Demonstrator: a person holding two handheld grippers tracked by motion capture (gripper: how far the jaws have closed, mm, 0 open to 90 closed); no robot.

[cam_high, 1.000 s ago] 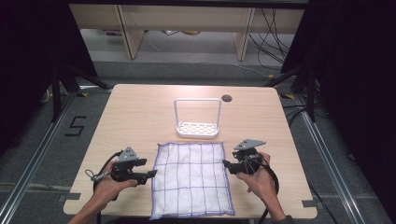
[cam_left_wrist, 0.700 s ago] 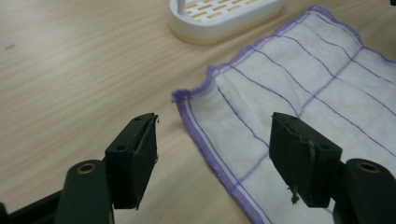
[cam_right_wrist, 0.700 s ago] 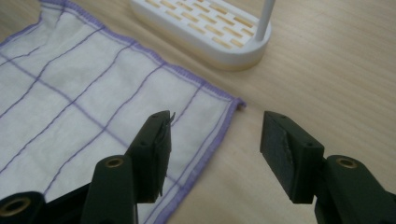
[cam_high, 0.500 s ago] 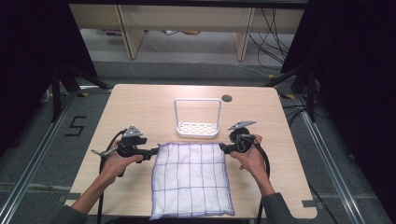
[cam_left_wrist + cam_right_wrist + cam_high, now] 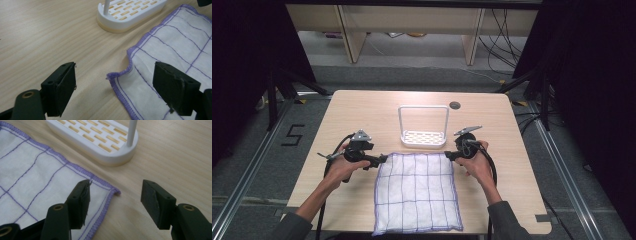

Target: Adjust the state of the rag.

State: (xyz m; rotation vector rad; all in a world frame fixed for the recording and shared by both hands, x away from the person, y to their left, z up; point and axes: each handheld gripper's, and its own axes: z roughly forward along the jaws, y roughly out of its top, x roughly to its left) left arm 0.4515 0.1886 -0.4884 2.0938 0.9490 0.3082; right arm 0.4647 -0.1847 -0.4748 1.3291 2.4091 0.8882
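White rack [image 5: 423, 135] bare; cloth [image 5: 418, 192] beside; both grippers' fingers released, left [image 5: 382, 159] just opening.

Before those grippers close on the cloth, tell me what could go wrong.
1. The cloth's far corners lie flat on the table; the open left gripper and right gripper might pinch only the purple hem and slip off.
2. The white rack stands just beyond the far edge; lifting or pushing the cloth forward may bump it.
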